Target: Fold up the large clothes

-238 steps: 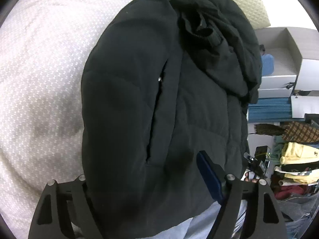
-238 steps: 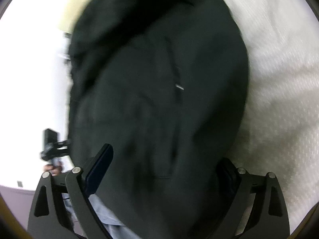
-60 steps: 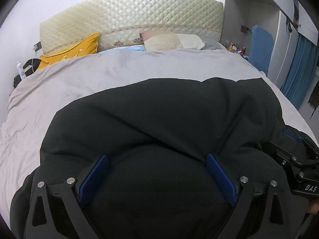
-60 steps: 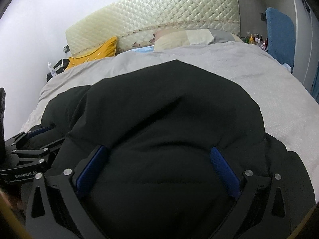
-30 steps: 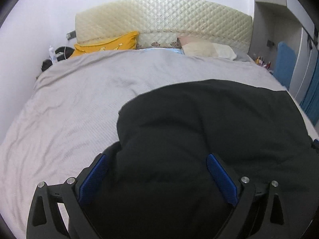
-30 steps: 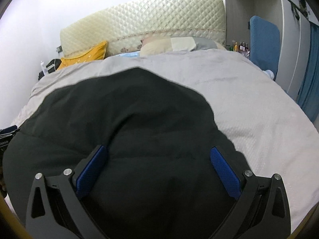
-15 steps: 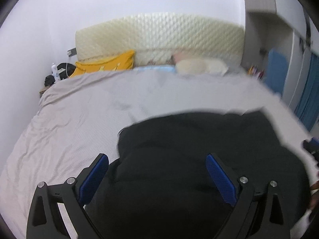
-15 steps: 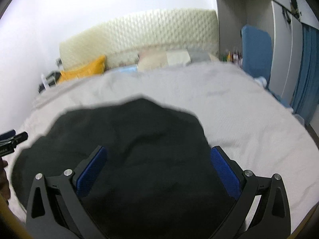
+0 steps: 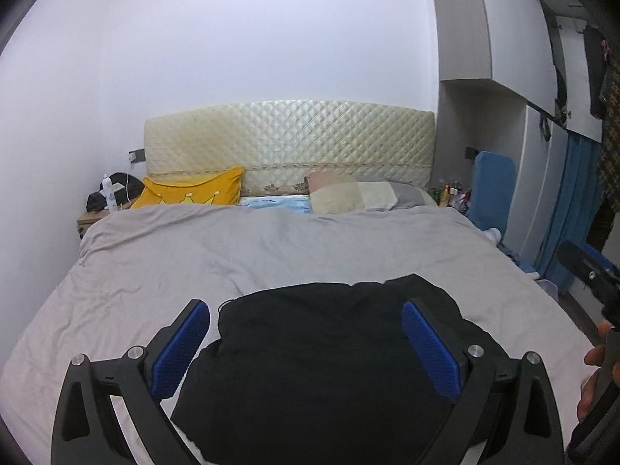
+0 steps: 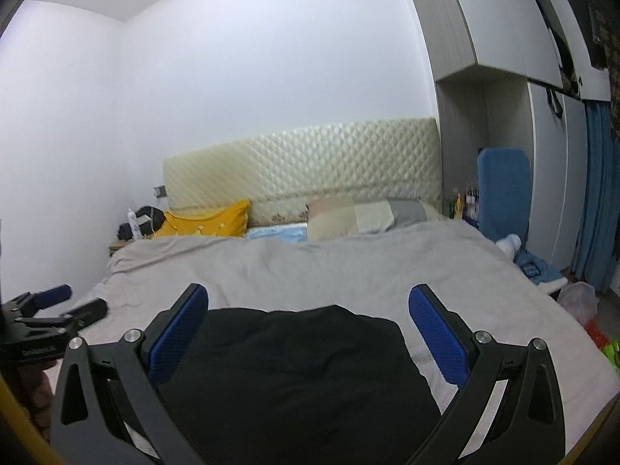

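Since half a second ago, both tools are seen raised and drawn back from the jacket (image 9: 321, 364); more bedsheet (image 9: 271, 255) is exposed. Left gripper (image 9: 306, 343): fingers spread apart, nothing held. Right gripper (image 10: 308, 335): fingers spread apart, nothing held. Jacket: laid as a compact black bundle on the sheet's near end, well apart from the pillows (image 9: 193, 192). Folding is judged essentially done; only tidying or the next garment is judged left.
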A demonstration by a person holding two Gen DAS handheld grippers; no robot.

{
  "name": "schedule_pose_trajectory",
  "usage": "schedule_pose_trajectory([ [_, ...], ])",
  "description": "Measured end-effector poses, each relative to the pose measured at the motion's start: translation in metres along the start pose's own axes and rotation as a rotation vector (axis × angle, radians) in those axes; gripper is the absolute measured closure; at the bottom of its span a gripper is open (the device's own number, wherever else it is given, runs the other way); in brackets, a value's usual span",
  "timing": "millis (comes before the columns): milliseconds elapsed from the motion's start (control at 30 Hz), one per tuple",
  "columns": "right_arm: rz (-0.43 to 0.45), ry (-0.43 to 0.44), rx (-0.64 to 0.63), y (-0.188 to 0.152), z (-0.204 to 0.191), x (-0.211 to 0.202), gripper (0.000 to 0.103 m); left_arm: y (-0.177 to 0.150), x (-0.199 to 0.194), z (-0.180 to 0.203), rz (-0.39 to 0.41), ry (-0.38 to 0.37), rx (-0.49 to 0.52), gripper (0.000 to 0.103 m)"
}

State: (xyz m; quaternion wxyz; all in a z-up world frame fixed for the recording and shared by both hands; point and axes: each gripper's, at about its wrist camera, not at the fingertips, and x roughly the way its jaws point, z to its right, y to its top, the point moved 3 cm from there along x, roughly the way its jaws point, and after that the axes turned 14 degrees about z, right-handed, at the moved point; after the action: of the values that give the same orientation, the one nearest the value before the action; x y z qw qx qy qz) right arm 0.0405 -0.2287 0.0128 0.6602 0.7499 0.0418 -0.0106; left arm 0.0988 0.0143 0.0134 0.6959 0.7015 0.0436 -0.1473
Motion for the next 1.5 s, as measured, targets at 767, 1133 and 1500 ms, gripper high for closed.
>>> schedule_pose_trajectory([
  [767,0.054,0.087,-0.020,-0.003,-0.074,-0.121,0.000,0.006,-0.141,-0.009,0.118,0.023,0.002,0.002],
  [1133,0.008,0.071,-0.014,-0.033,-0.077,-0.128,0.000,-0.048,-0.125,-0.019,-0.034,0.034,0.000,0.002],
  [1500,-0.069,0.058,-0.031,-0.069,-0.078,-0.128,0.000,-0.056,-0.117,-0.027,-0.042,0.045,-0.020,0.002],
])
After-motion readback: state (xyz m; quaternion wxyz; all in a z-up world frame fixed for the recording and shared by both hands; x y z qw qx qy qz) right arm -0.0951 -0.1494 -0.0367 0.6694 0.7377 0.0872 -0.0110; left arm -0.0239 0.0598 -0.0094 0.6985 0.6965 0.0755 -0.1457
